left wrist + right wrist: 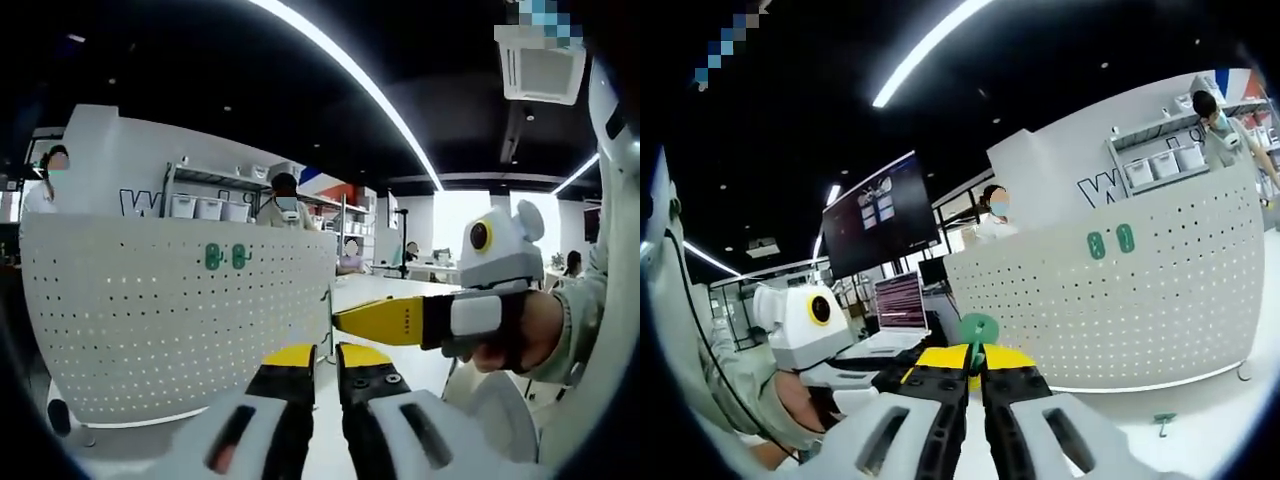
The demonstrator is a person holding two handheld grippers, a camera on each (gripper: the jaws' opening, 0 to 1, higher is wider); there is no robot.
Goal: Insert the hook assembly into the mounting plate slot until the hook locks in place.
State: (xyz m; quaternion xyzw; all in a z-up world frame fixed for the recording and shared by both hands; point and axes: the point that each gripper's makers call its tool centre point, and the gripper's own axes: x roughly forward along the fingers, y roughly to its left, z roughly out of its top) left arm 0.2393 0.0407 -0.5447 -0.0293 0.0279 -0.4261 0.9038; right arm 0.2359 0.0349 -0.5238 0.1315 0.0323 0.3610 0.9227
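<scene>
Between right claw (pixel 975 372) tips, green hook (pixel 978 330).

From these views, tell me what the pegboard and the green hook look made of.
Pegboard: looks like white painted sheet metal or plastic, matte, with even rows of punched holes and a thin edge.
Green hook: probably moulded plastic, uniform colour, smooth, held in the right gripper.
</scene>
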